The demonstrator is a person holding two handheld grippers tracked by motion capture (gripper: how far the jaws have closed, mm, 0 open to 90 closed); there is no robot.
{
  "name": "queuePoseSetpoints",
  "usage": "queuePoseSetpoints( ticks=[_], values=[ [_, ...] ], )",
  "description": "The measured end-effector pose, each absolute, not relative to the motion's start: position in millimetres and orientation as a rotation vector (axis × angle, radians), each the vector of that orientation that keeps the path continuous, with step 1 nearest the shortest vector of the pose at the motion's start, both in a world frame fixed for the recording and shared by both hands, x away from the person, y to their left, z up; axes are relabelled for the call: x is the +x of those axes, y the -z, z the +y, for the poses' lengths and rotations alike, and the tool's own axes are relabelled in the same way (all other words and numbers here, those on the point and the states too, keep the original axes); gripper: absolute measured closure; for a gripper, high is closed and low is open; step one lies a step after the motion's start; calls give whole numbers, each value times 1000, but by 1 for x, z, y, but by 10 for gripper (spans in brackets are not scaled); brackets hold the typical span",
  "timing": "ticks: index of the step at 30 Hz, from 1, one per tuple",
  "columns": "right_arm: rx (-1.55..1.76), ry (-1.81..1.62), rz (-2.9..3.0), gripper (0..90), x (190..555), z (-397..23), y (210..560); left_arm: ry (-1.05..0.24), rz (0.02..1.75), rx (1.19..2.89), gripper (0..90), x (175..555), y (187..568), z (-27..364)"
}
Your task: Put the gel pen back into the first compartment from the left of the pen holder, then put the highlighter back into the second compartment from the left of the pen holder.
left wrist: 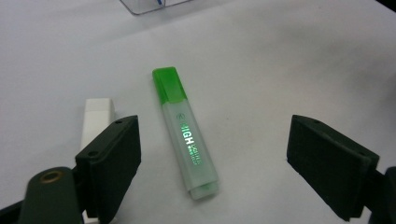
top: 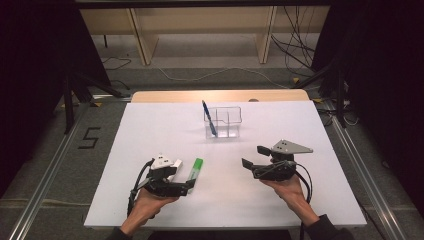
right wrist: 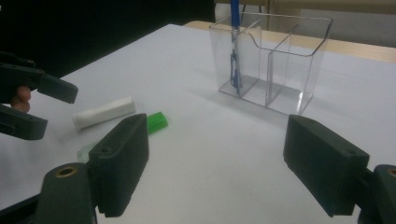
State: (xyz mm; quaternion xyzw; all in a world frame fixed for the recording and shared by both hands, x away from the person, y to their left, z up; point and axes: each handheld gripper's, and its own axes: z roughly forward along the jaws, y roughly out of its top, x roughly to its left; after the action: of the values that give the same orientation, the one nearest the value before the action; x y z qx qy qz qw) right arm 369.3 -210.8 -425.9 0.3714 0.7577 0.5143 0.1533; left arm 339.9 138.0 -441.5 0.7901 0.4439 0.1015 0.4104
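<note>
— Where is the highlighter (left wrist: 186,135)?
— Flat on the white worktop (top: 150,130), green cap pointing away, between the spread jaws of the left tongs (left wrist: 212,163). A white stick (left wrist: 95,119), maybe chalk or an eraser, lies just beside it.
— And the right tongs (right wrist: 233,163)?
— Spread too, gripping nothing, facing the clear organiser (right wrist: 280,60). A blue pen (right wrist: 235,51) stands tilted in its end compartment.

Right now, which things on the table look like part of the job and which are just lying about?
Likely part of the job:
- green highlighter, between the open left tool
- clear organizer
- blue pen, standing in it
- right tool, open and empty

Possibly idle:
- white eraser-like stick
- cables on the floor
</note>
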Motion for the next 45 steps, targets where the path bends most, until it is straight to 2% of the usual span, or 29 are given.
queuePoseSetpoints(
  ticks=[17,45],
  values=[
    [1071,-1465,2175,222,357,-221,432,-251,1143,2207,191,360,445,112],
    [1065,-1463,2185,223,351,-223,433,-215,1200,2295,220,387,456,96]
  ],
)
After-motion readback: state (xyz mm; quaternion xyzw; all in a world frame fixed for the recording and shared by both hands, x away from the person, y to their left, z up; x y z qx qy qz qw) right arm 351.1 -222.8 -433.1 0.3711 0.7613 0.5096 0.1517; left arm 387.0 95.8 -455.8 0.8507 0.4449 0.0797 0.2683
